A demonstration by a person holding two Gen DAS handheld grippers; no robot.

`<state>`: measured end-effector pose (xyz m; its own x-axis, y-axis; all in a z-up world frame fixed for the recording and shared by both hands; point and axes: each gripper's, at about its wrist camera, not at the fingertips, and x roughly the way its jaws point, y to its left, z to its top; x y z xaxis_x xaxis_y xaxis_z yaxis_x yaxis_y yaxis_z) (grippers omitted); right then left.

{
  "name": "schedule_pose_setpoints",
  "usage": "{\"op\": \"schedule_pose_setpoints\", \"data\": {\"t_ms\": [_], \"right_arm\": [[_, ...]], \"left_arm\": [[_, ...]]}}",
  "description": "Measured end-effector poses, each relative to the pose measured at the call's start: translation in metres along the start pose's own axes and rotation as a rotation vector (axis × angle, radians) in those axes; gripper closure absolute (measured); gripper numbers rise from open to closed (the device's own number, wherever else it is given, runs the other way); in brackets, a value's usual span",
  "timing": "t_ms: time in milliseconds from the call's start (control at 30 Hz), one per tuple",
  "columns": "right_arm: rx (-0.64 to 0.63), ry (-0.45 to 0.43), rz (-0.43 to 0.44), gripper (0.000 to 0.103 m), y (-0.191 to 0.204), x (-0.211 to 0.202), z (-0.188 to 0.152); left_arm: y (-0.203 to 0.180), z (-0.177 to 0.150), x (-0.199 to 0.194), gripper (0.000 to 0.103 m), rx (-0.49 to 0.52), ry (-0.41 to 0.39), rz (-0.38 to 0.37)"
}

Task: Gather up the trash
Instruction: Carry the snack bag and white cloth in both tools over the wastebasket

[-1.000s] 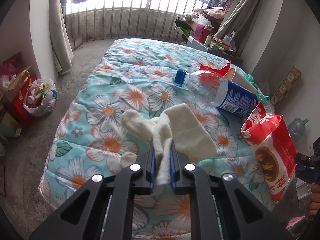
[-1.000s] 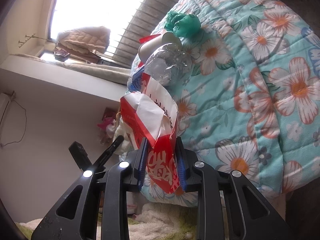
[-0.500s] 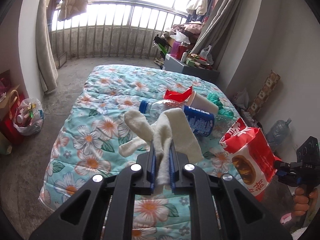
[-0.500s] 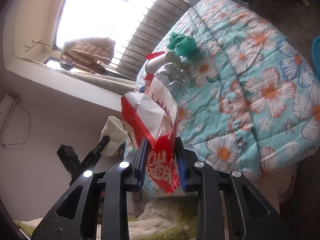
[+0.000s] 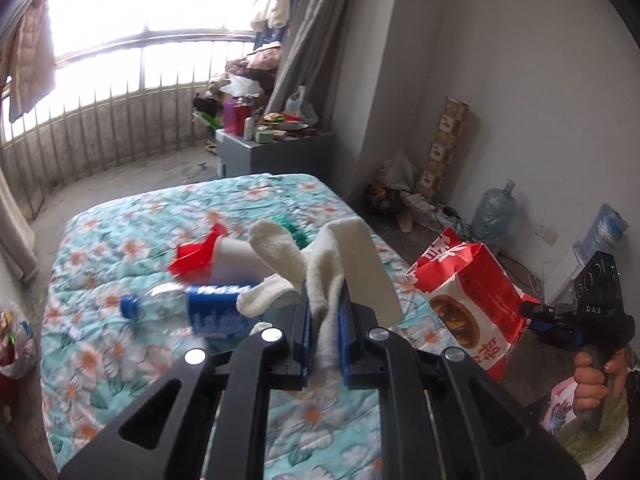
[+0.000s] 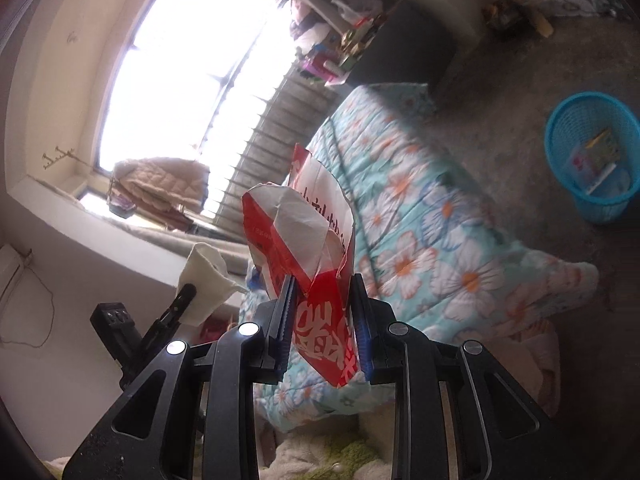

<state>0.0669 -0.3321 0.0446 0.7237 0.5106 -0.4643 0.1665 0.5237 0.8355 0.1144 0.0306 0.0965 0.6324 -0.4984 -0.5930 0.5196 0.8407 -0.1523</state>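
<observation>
My left gripper (image 5: pixel 323 312) is shut on a white sock (image 5: pixel 332 264), whose ends flop up above the fingers. It hangs over the near end of the flowered bed (image 5: pixel 120 224). My right gripper (image 6: pixel 322 308) is shut on a red and white paper bag (image 6: pixel 304 236), seen in the left wrist view as the red bag (image 5: pixel 472 300) beside the bed's right edge. On the bed lie a clear plastic bottle (image 5: pixel 192 308) with a blue cap and label, a white paper cup (image 5: pixel 236 260) with a red scrap, and a green bag, mostly hidden by the sock.
A blue mesh waste basket (image 6: pixel 592 160) with some litter stands on the floor right of the bed. A grey cabinet (image 5: pixel 276 152) piled with clutter stands beyond the bed. Water jugs (image 5: pixel 494 216) and boxes line the right wall. A person's hand (image 5: pixel 596 380) grips the right tool.
Both grippers have pulled back and risen from the bed with their loads. The views have swung right, and the blue basket has come into the right wrist view. Grips are unchanged.
</observation>
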Motion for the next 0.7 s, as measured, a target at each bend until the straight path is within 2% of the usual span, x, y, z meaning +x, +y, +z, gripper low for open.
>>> {"op": "schedule_pose_setpoints", "data": {"t_ms": [133, 267, 367, 467, 533, 700], "right_arm": [[0.056, -0.105, -0.065, 0.078, -0.026, -0.035, 0.018], [0.117, -0.211, -0.179, 0.078, -0.054, -0.067, 0.035], [0.185, -0.275, -0.272, 0.078, -0.08, -0.084, 0.047], [0.272, -0.33, -0.374, 0.078, -0.114, -0.092, 0.061], [0.327, -0.348, -0.397, 0.078, -0.136, -0.085, 0.068], [0.436, -0.356, -0.478, 0.077, -0.19, -0.065, 0.094]], "left_arm": [[-0.045, 0.032, 0.045, 0.092, 0.062, 0.025, -0.097], [-0.093, 0.061, 0.1, 0.092, 0.134, 0.083, -0.17], [-0.138, 0.076, 0.156, 0.092, 0.185, 0.166, -0.248], [-0.183, 0.079, 0.211, 0.092, 0.241, 0.24, -0.291], [-0.214, 0.076, 0.257, 0.092, 0.285, 0.316, -0.306], [-0.27, 0.054, 0.366, 0.091, 0.338, 0.485, -0.288]]}}
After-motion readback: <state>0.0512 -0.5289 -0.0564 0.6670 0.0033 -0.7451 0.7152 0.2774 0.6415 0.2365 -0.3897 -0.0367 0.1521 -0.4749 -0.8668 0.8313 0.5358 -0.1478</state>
